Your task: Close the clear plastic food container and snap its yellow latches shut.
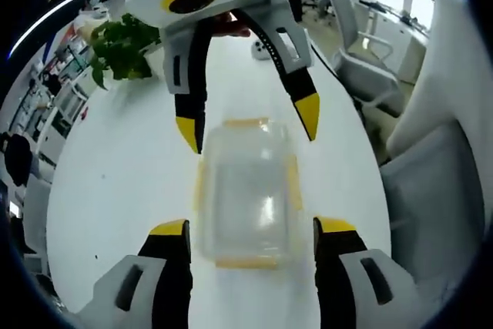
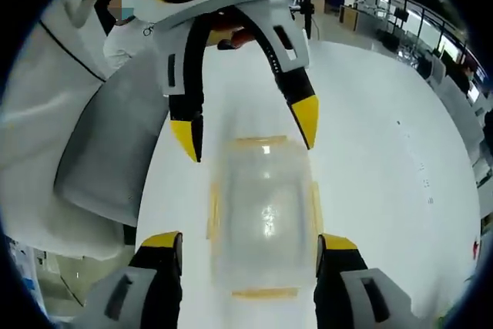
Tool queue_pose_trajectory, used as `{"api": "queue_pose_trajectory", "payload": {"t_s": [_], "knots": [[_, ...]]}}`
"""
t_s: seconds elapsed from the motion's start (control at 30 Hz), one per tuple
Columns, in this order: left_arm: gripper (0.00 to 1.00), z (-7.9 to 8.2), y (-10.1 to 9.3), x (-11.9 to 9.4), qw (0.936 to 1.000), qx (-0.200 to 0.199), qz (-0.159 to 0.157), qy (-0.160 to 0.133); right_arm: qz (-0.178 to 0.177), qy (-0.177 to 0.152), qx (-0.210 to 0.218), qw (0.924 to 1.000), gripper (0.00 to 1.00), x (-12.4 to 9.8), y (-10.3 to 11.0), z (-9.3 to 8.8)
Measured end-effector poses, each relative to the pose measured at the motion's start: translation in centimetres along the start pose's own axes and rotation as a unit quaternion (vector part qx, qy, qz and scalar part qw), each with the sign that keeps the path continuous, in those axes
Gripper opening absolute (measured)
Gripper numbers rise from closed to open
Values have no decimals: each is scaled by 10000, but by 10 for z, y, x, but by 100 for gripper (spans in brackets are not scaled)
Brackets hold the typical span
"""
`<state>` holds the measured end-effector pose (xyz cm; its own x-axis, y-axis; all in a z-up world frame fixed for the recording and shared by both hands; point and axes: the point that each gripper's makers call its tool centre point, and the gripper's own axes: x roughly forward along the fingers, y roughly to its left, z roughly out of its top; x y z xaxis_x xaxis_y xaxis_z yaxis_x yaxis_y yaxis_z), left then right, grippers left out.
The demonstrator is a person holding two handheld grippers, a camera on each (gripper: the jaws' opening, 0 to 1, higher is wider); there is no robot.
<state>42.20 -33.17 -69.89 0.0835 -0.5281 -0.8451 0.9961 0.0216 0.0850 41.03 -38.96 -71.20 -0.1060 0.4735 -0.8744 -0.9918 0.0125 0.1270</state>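
The clear container (image 1: 248,194), lid on, is seen at centre frame on the white tabletop (image 1: 123,167), long axis running between the two opposed tools, left tool (image 1: 250,229) and right tool (image 2: 250,244) both spread open, equally near.

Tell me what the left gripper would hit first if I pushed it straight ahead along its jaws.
Most likely the clear container, which lies on the white table between and just ahead of the left gripper's open jaws. Beyond it, the right gripper faces it from the far side. Depth is hard to judge.
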Motion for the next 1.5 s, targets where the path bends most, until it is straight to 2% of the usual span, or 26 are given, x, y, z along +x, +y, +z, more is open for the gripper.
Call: {"api": "queue_pose_trajectory", "payload": {"t_s": [0.23, 0.43, 0.7, 0.9, 1.0, 1.5], "knots": [[74, -14, -4, 6, 9993, -122, -184, 291, -34, 84, 49, 9999, 74, 2, 0, -10], [77, -16, -2, 11, 9992, -96, -227, 308, -97, 180, -43, 9998, 80, 6, -2, -15], [78, -19, -1, 21, 9987, 182, -202, 422, -100, 317, -163, 9993, 80, 15, -2, -22], [82, -21, 0, 30, 9978, 393, -169, 502, -176, 413, -229, 9987, 85, 23, -7, -24], [85, -21, 1, 33, 9980, 371, -157, 493, -189, 488, -286, 9982, 85, 27, -7, -25], [81, -28, 5, 43, 9974, 410, -141, 577, -197, 734, -387, 9964, 85, 38, -14, -32]]}}
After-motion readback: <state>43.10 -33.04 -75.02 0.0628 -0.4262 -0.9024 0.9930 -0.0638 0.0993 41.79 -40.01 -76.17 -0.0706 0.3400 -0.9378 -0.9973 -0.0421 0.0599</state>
